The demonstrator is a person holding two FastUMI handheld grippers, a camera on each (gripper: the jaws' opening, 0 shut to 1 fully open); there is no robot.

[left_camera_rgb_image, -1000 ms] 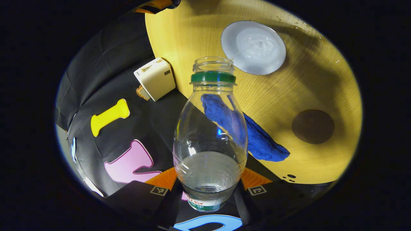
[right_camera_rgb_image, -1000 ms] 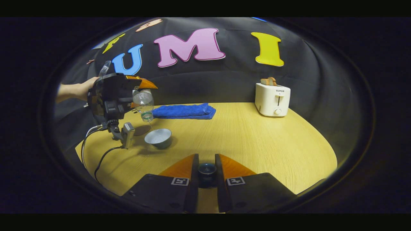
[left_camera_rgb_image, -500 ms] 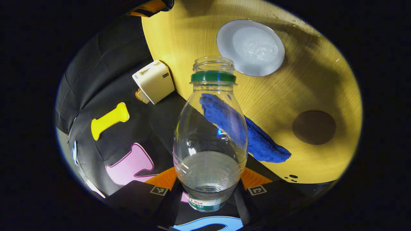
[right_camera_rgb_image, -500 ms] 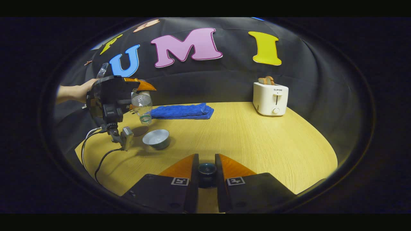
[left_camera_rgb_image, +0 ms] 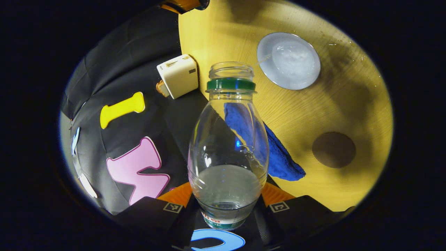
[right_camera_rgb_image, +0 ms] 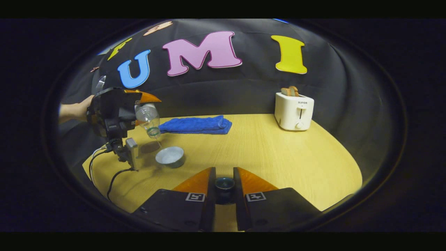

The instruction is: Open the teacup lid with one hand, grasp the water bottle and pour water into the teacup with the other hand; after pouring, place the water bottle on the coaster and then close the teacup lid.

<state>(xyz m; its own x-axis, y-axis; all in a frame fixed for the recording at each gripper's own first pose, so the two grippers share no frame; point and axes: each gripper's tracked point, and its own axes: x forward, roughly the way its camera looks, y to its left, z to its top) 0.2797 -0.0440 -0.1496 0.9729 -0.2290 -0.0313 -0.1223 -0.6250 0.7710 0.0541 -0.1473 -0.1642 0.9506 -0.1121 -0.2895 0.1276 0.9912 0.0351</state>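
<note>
You are clenching your left tongs (left_camera_rgb_image: 225, 205) on the lower body of the water bottle (left_camera_rgb_image: 228, 146), both fingers pressing on its sides. You are holding it tipped mouth-down, uncapped, with water pooled near the fingers. The teacup (left_camera_rgb_image: 288, 60) is sitting open on the worktop (left_camera_rgb_image: 341, 104) ahead of the bottle's mouth and a little to its right, with a thin thread of water touching its rim. The coaster (left_camera_rgb_image: 333, 149) is lying bare, right of these tongs, well apart from the cup. You are gripping the teacup lid (right_camera_rgb_image: 224, 185) by its knob in your right tongs (right_camera_rgb_image: 224, 195), just above the worktop, with the teacup (right_camera_rgb_image: 170, 156) ahead and to their left.
</note>
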